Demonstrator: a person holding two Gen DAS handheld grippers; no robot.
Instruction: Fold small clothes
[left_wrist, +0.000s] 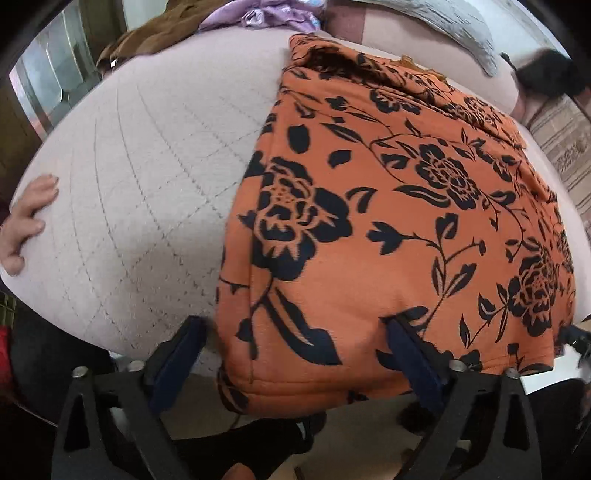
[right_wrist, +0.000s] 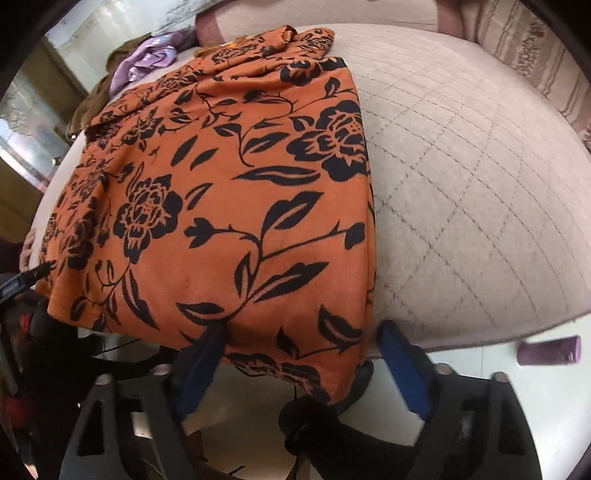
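Left gripper (left_wrist: 295, 332) with its jaws spread wide, right gripper (right_wrist: 301, 334) likewise wide apart, both pointing forward at the same low level, bare hand (left_wrist: 26, 225) resting flat at far left

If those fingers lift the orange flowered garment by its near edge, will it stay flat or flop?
Probably flop: the orange flowered garment already drapes over the near edge of the quilted bed and bunches at its far end. It looks thick and fleecy, so perhaps fairly heavy for cloth. Likely grippy, not slippery, against the quilted cover.
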